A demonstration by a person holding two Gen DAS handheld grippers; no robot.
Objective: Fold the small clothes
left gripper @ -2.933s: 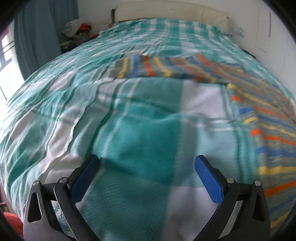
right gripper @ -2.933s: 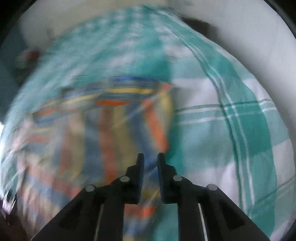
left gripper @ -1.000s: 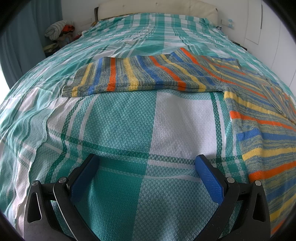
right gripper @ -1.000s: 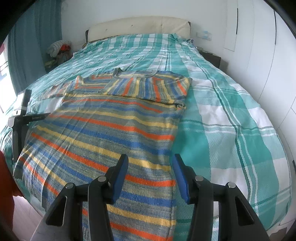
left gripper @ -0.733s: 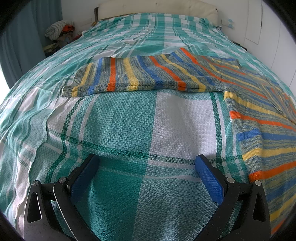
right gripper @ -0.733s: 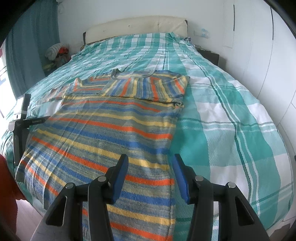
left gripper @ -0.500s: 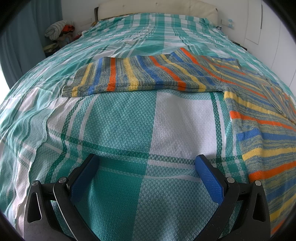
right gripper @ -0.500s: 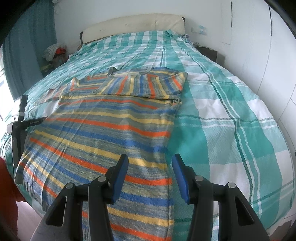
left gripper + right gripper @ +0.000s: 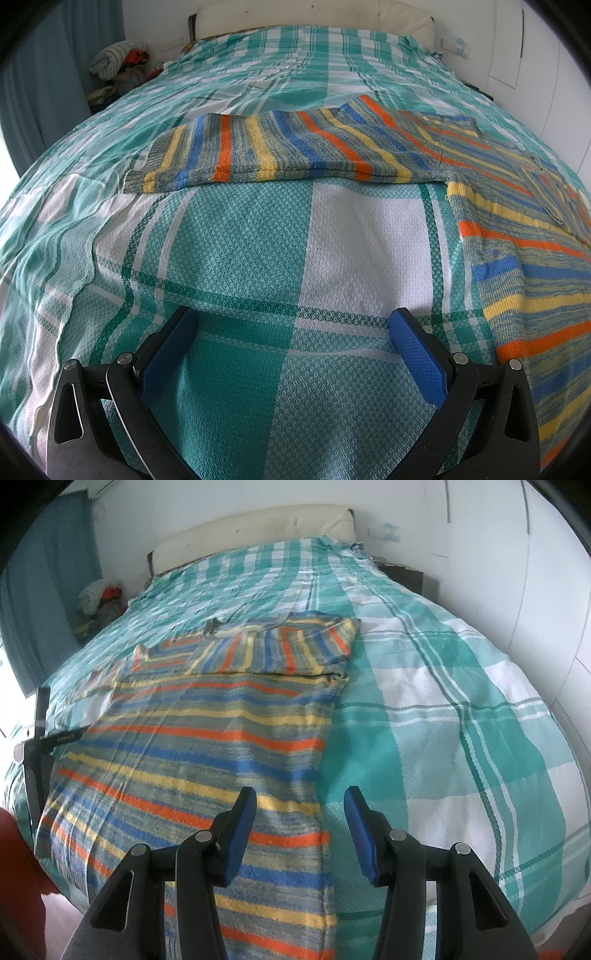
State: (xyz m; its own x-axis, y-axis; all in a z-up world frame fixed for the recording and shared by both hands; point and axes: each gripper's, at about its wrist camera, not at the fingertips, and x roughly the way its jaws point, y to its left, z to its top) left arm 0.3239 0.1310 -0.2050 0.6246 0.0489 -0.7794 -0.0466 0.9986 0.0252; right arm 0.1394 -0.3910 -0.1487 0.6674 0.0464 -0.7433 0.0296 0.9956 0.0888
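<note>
While the striped sweater lies flat on the checked bedspread, one sleeve folded across, the left gripper and right gripper hover with jaws apart, empty.

striped sweater flat on checked bedspread, right tongs parted above its edge, empty

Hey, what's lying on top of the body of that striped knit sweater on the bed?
On the striped knit sweater, its own right sleeve is folded across the chest. The sweater fabric beneath that sleeve is covered. The other sleeve lies spread on the green checked bedspread.
</note>
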